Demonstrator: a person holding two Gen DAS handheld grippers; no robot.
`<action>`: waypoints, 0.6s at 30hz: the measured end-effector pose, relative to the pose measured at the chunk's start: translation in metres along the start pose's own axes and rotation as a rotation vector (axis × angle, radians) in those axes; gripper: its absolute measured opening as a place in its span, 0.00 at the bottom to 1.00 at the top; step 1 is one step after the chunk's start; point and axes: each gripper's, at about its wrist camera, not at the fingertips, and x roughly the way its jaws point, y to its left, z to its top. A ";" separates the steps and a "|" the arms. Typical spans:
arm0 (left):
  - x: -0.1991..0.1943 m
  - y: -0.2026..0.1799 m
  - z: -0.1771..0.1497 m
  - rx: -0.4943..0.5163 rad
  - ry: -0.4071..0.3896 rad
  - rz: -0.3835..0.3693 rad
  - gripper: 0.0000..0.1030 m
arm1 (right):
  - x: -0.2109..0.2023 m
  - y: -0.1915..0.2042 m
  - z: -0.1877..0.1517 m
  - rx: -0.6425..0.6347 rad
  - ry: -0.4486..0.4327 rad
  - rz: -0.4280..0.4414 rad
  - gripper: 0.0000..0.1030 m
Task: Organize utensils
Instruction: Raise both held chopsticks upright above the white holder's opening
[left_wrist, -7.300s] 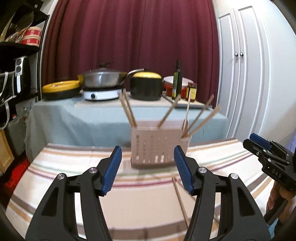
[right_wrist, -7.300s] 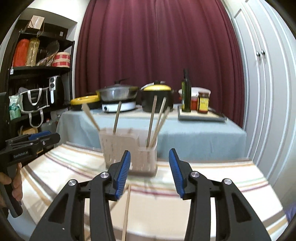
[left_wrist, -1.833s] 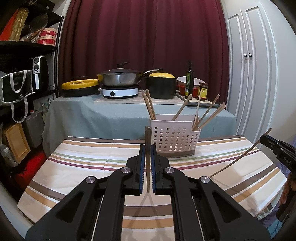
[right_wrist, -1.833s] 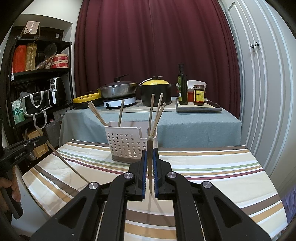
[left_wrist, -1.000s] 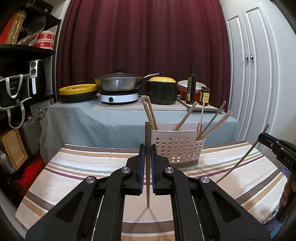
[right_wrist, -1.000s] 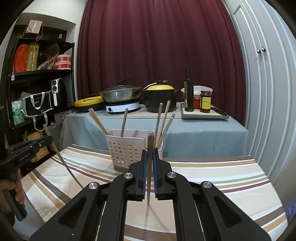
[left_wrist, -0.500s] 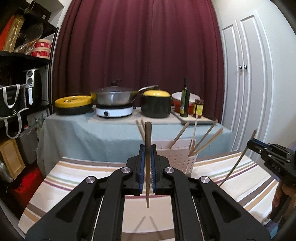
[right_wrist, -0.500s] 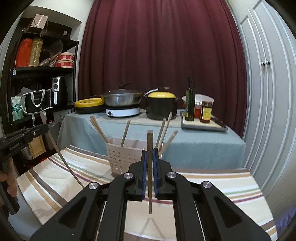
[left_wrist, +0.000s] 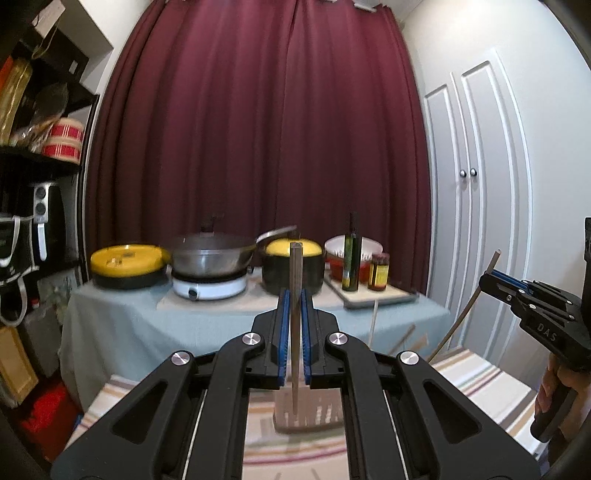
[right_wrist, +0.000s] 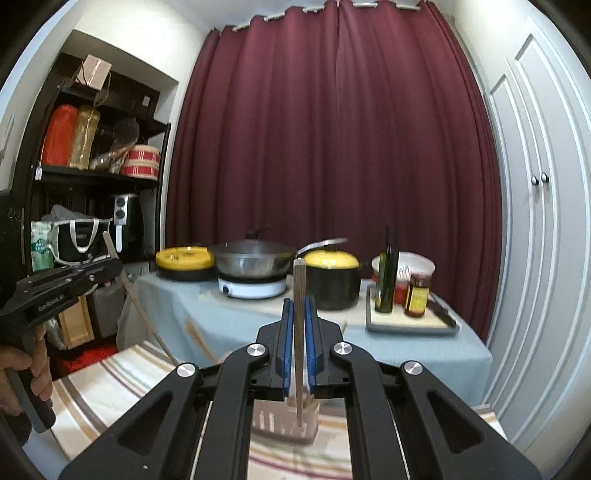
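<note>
Maroon curtain backs a rear desk with pots. Left wrist view: left gripper, blue pads pressed together on an upright wooden chopstick, whose lower tip hangs over the perforated utensil basket on the striped desk. At right, the right gripper, lettered "DAS", is clamped on a second, slanting chopstick.

Right wrist view: right gripper is closed on a vertical chopstick above the utensil basket. At left, a hand holds the left gripper; its lettering is blurred, and it pinches a slanted chopstick.
</note>
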 end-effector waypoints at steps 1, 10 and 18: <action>0.004 0.000 0.006 0.000 -0.012 -0.004 0.06 | 0.002 0.000 0.003 0.001 -0.009 0.001 0.07; 0.038 -0.002 0.034 0.006 -0.081 -0.005 0.06 | 0.030 -0.004 0.028 -0.008 -0.075 0.007 0.07; 0.068 -0.001 0.026 0.004 -0.050 -0.016 0.06 | 0.068 -0.007 0.021 0.026 -0.084 0.033 0.07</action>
